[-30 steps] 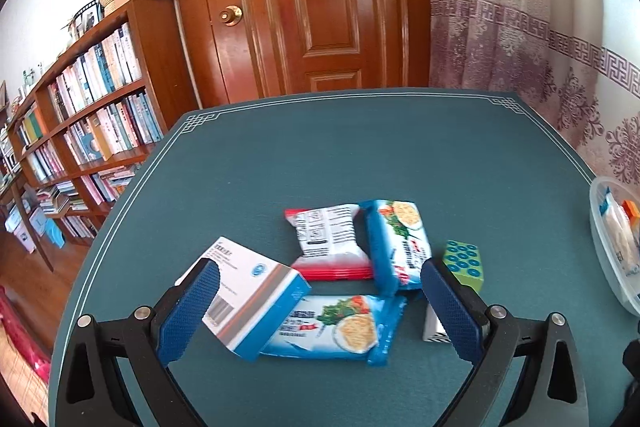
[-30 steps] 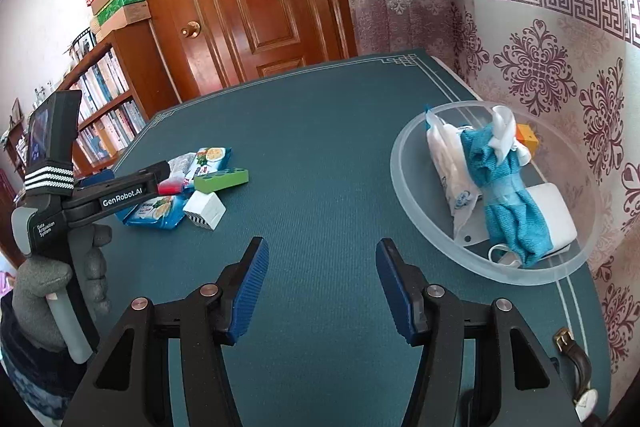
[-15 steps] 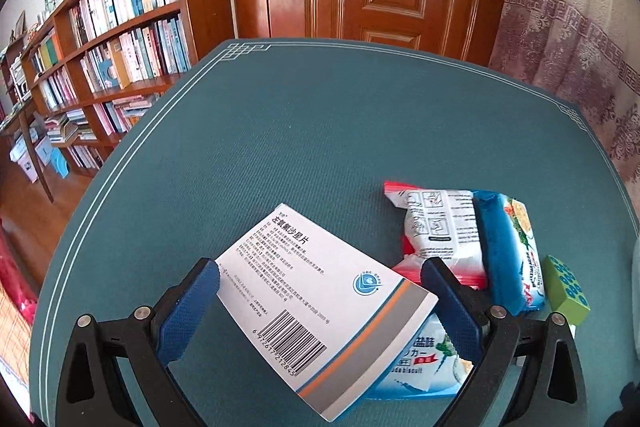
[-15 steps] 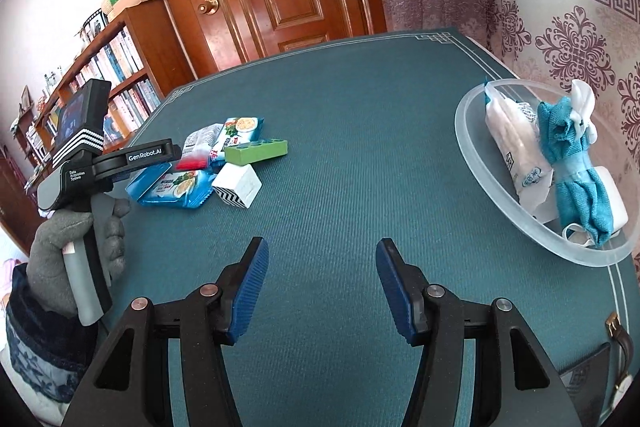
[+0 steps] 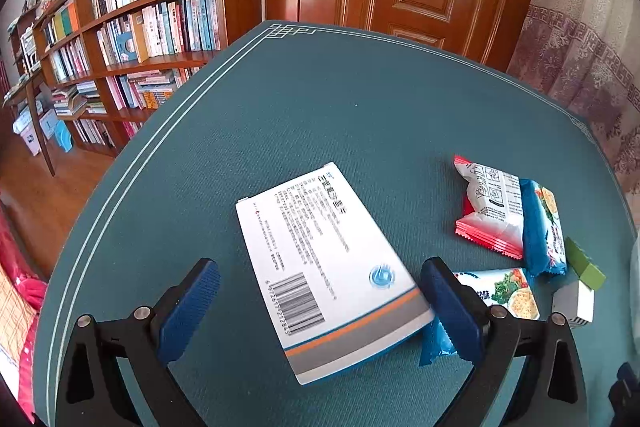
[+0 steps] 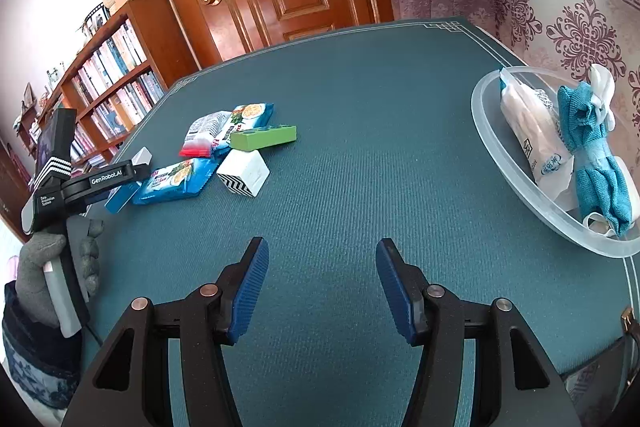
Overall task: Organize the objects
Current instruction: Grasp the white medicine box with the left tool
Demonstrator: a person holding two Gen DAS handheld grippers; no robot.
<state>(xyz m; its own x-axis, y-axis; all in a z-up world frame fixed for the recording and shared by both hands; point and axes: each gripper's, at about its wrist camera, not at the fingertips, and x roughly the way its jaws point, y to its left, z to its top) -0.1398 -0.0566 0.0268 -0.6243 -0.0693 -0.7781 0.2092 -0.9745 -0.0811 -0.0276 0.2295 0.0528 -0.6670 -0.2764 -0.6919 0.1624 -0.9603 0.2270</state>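
I've got the left gripper [image 5: 320, 307] spread wide around the white box [image 5: 328, 267] lying flat on the table [image 5: 320, 107]; next I close, lift. Right gripper [image 6: 322, 287] apart, idle.

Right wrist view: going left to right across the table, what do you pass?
left gripper → lower blue cracker packet → white zigzag box → green block → clear bowl → white pouch → teal cloth

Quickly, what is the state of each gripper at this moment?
Left gripper: jaws open around the white medicine box, not clamping it.
Right gripper: jaws open, holding nothing, above the table.
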